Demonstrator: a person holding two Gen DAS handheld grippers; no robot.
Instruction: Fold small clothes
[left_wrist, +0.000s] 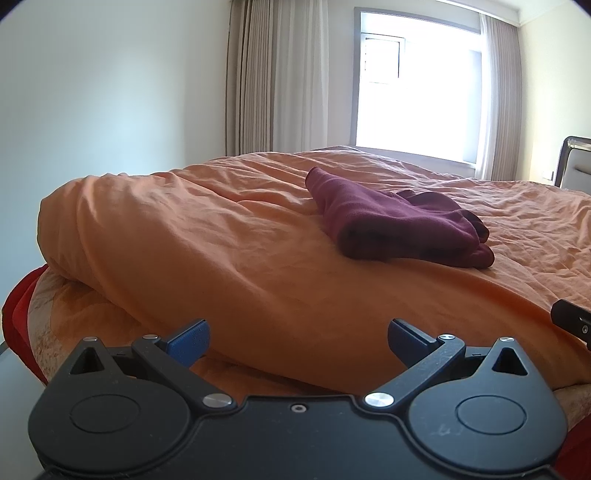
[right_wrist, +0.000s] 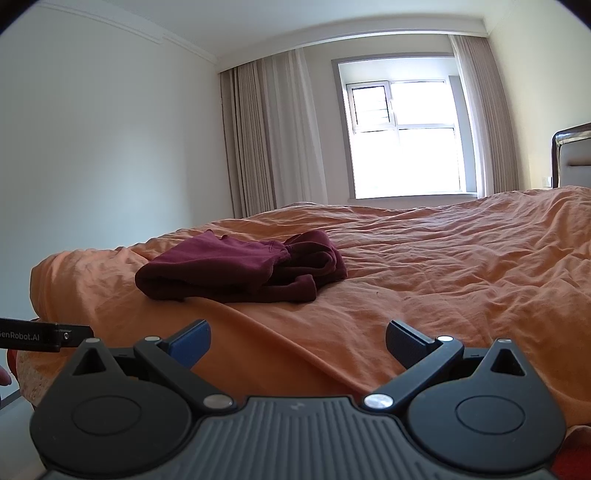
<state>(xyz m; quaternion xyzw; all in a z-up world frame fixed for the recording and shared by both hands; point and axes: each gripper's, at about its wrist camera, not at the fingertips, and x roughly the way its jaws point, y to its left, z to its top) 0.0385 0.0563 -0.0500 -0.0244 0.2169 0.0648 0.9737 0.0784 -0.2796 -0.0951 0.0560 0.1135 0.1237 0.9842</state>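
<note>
Left hand-held gripper (left_wrist: 298, 341) spread wide, blue-padded fingers (left_wrist: 190, 341) apart and holding nothing, low at the near edge of the bed. Right hand-held gripper (right_wrist: 298, 341) likewise spread and empty, at much the same height, just beside its partner: a sliver of each device shows at the edge of the other's view. Ahead of both, on the orange duvet (left_wrist: 221, 258), well apart from either set of fingertips, lies the maroon garment (left_wrist: 399, 221), seen again from the right wrist (right_wrist: 240, 269) as a rumpled, partly doubled-over heap. From the left wrist, forward and somewhat to the right; from the right wrist, forward and to the left, so roughly between the two lines of sight. Long axis apparently running across the view, left to right, with the thicker rolled edge toward the grippers; hard to be sure under fisheye distortion. Neither clearly nearer, though the cloth looms a little larger from the left. Probably a reach forward and inward from both sides, one toward each end. Beyond, curtains (right_wrist: 266, 140) and a bright window (right_wrist: 402, 136).
</note>
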